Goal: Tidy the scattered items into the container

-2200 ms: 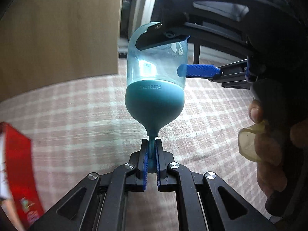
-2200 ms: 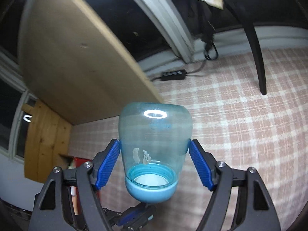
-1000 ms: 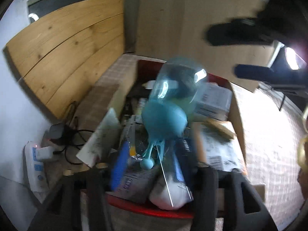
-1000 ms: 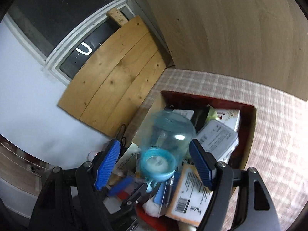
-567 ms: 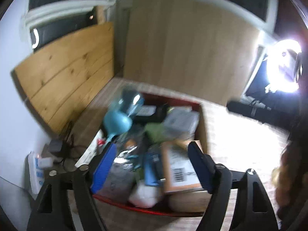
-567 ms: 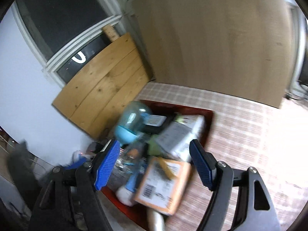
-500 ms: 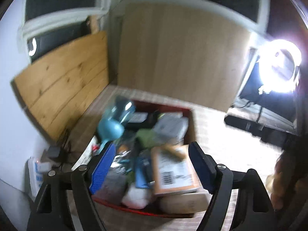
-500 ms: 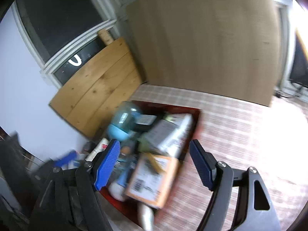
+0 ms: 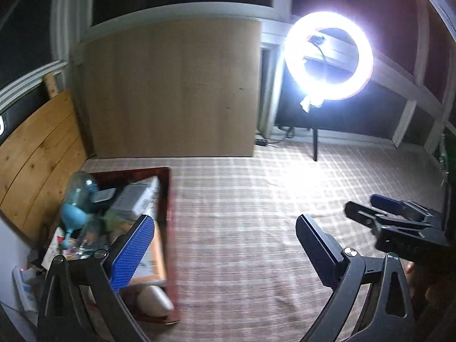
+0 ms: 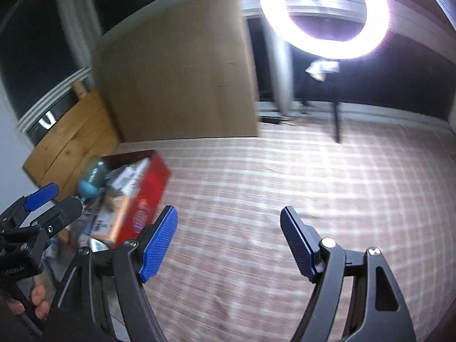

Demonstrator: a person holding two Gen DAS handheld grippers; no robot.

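A red box (image 9: 168, 199) full of packets stands on the checked floor at the left, and it also shows in the right wrist view (image 10: 151, 191). The teal bottle-shaped item (image 9: 75, 205) lies tilted in the box's far left corner, and it shows blurred in the right wrist view (image 10: 91, 182). My left gripper (image 9: 225, 245) is open and empty above the floor right of the box. My right gripper (image 10: 228, 239) is open and empty, and it shows in the left wrist view (image 9: 379, 211). The left gripper also shows in the right wrist view (image 10: 45, 202).
A lit ring light (image 9: 329, 57) on a thin black stand (image 9: 314, 145) is at the back right. A tall beige board (image 9: 171, 91) and a pine panel (image 9: 37, 148) lean against the walls behind the box. A power strip (image 9: 24, 287) lies left of the box.
The teal item was held by both grippers, then carried over the box and let go into it. Both grippers have opened and swung right, away from the box.
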